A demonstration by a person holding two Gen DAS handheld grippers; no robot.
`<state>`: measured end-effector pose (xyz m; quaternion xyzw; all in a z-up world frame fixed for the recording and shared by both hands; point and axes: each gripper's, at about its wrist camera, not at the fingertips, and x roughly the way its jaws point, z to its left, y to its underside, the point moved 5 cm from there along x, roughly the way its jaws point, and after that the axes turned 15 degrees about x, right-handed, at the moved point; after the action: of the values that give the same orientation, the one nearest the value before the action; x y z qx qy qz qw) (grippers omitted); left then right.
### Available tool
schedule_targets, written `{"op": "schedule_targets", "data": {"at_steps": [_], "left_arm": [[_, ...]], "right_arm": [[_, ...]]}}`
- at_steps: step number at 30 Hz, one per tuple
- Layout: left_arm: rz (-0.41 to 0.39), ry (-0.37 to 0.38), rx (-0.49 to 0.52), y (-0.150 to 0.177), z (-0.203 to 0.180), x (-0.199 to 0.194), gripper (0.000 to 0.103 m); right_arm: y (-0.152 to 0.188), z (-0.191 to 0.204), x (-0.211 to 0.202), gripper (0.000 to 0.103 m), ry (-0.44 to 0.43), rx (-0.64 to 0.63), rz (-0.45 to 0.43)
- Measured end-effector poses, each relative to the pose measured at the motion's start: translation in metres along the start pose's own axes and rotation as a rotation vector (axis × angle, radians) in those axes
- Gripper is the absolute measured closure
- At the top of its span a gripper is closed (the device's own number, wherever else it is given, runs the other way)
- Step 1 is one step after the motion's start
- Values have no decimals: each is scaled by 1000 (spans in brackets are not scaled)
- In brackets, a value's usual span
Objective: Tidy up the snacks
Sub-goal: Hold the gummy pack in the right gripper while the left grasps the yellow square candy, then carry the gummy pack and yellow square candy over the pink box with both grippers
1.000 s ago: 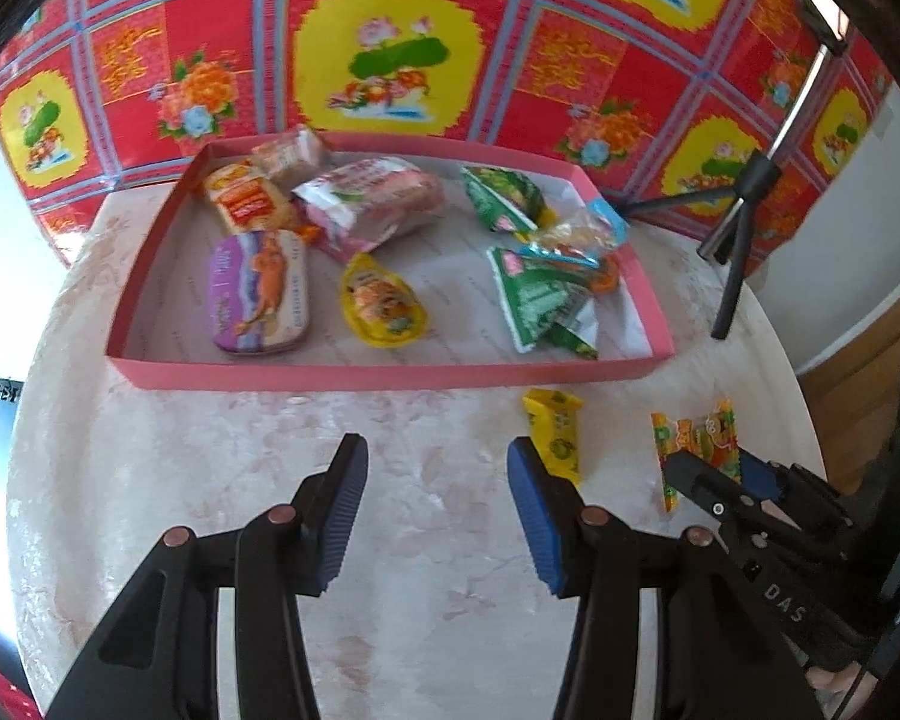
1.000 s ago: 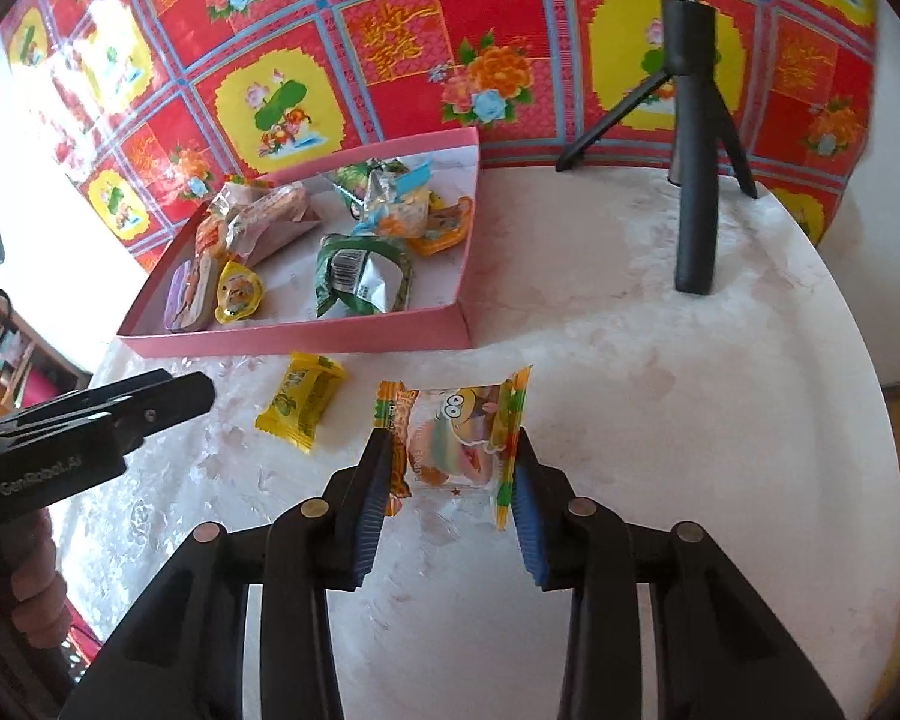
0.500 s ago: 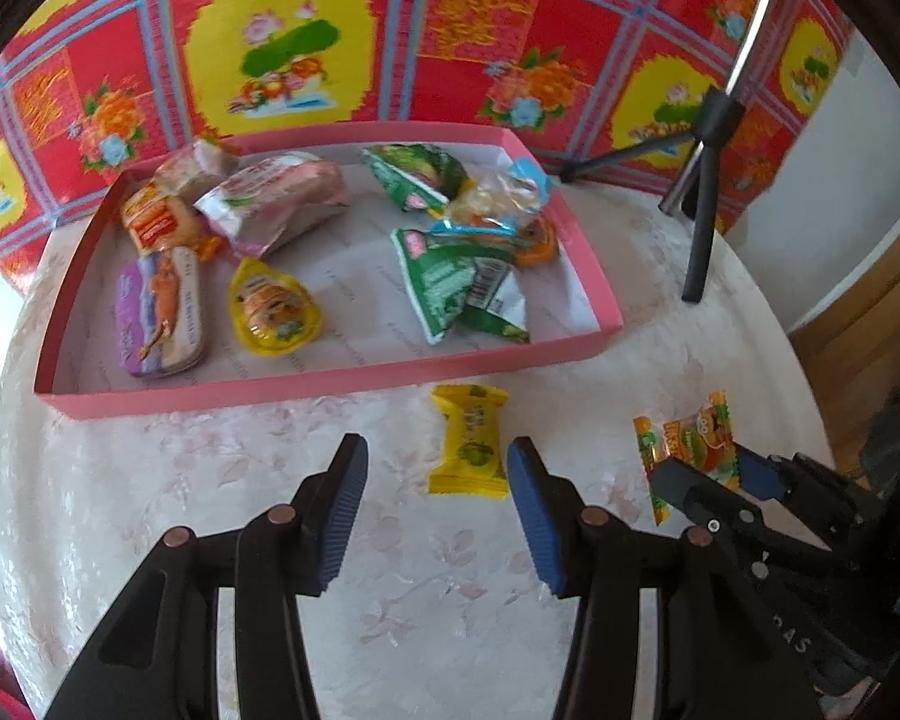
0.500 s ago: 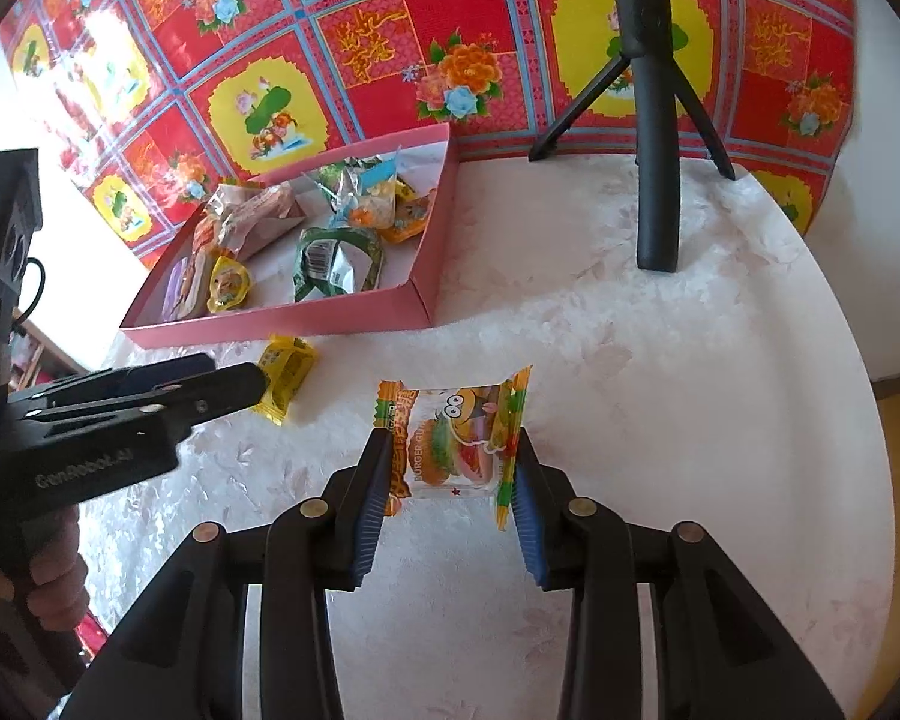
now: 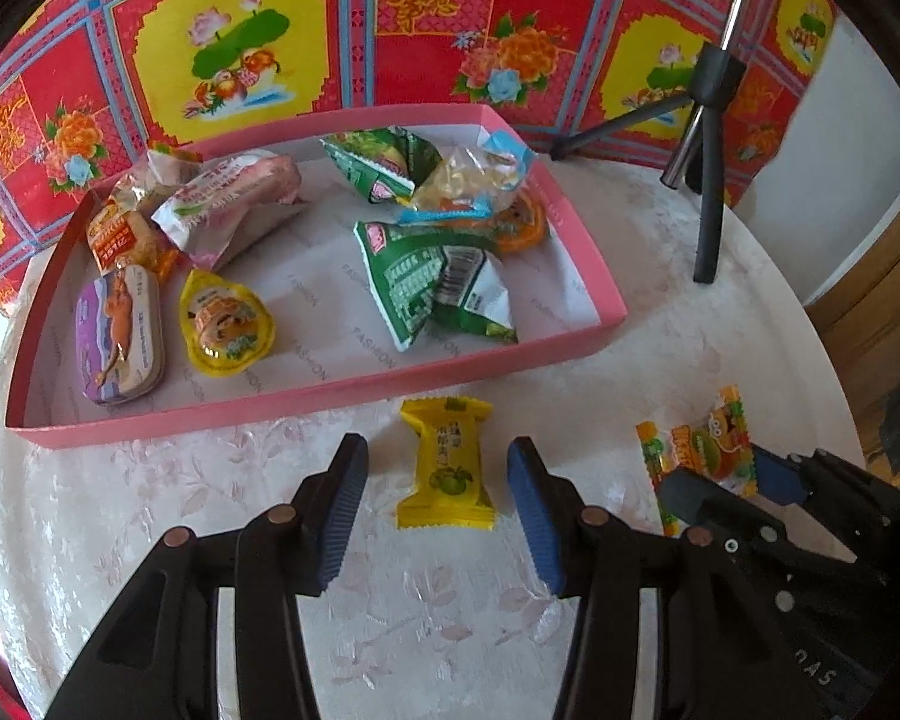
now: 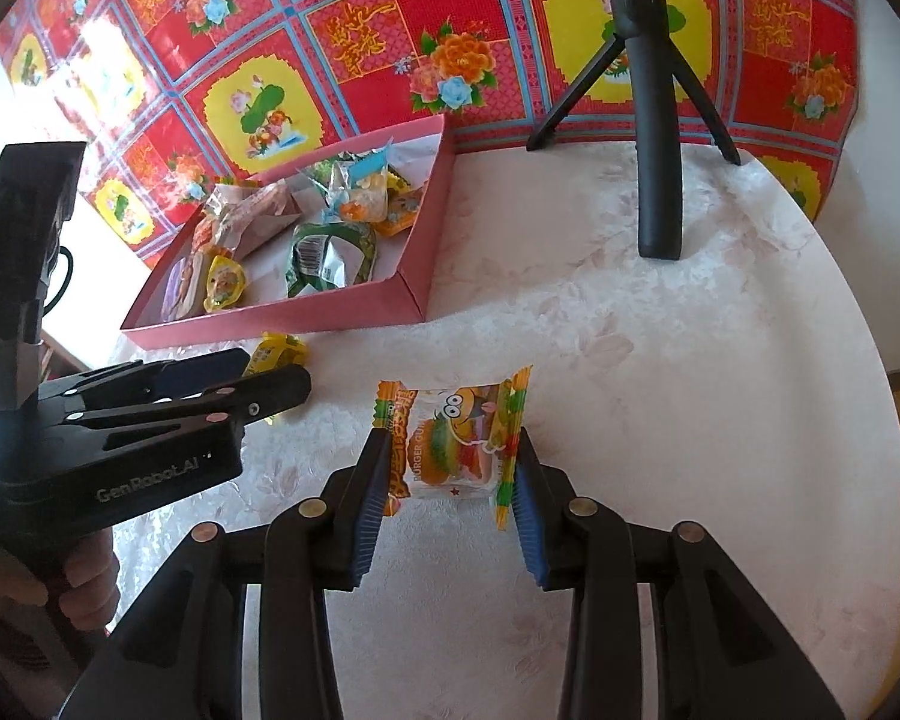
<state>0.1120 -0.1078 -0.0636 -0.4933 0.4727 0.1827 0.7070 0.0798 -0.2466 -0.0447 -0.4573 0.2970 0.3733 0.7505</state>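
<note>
left claw (image 5: 437,483): jaws partly open, one blue pad on each side of the yellow snack packet (image 5: 445,463), with a clear gap between each pad and the wrapper; nothing is gripped. the packet lies flat on the worktop (image 5: 660,324), just in front of the near wall of the pink tray (image 5: 306,399) and apart from it. in the right wrist view the left claw (image 6: 270,375) is seen from the side, reaching in from the left over the same yellow packet (image 6: 276,351), most of which it hides; a hand (image 6: 87,585) holds its grip at the lower left.

right claw (image 6: 447,480): jaws narrower, pads closed against the two crimped side edges of the burger gummy packet (image 6: 456,444), which sits squarely between them. whether the packet is lifted off the worktop (image 6: 660,390) cannot be told. in the left wrist view the right claw (image 5: 726,489) enters from the lower right, its tips on the same gummy packet (image 5: 699,450), to the right of the yellow one and well apart from it.

pink tray: holds the sorted snacks, among them a purple tin (image 5: 120,336), a yellow jelly cup (image 5: 225,324), a pink wrapped cake (image 5: 234,204), green pouches (image 5: 432,282) and a clear bag with blue trim (image 5: 474,180). a black tripod (image 6: 654,120) stands on the worktop to the right of the tray, before a red and yellow floral cloth (image 6: 360,42).
</note>
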Motion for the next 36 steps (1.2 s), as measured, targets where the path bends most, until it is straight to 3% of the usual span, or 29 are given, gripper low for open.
{"op": "schedule_targets", "data": {"at_steps": [8, 14, 23, 36], "left_arm": [[-7, -60, 52, -4, -9, 6, 54], [-19, -45, 49, -4, -15, 5, 80], [-25, 1, -17, 23, 3, -15, 82], [-79, -22, -108, 33, 39, -48, 82]], "right_arm": [[0, 0, 0, 64, -6, -4, -11], [-1, 0, 0, 64, -7, -1, -13], [0, 2, 0, 64, 13, -1, -29], [10, 29, 0, 65, -24, -23, -2]]}}
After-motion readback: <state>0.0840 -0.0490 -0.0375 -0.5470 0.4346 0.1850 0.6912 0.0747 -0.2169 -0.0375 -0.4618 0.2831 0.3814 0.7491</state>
